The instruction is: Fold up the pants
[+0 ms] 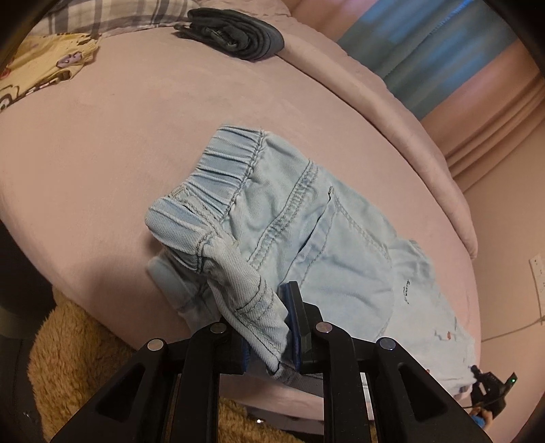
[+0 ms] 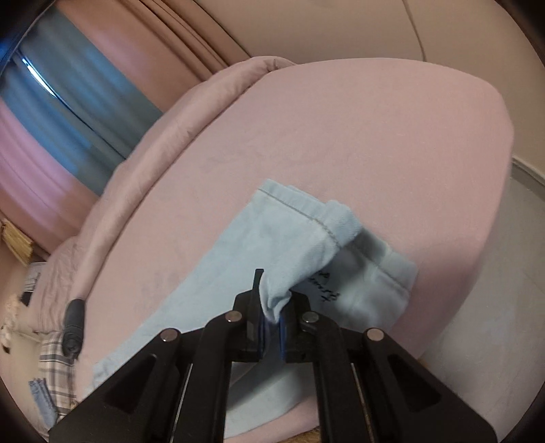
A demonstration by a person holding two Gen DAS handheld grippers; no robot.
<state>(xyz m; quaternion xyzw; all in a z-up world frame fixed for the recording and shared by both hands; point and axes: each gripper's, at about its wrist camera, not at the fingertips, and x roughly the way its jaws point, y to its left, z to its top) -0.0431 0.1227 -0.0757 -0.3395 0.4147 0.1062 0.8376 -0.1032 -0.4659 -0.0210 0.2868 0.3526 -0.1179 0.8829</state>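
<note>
Meanwhile, both grippers pinch the pants (image 1: 306,238) on the bed (image 1: 102,153): left gripper (image 1: 269,327) at waistband, right gripper (image 2: 272,313) at cuff, six o'clock in each view. Thin bites risk slipping, spoiling the fold.

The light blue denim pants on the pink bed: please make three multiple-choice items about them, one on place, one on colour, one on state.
1. Where does the folded dark garment lie?
A. far edge of the pink bed
B. on the pants
C. on the floor

2. What colour are the gripper pads?
A. red
B. blue
C. white

3. What is the left gripper doing?
A. hanging open
B. shut on nothing
C. pinching the light blue denim pants

Answers: 1 A, it sits beyond the waistband; 2 B, blue strips line the fingers; 3 C, denim is clamped between its pads.
</note>
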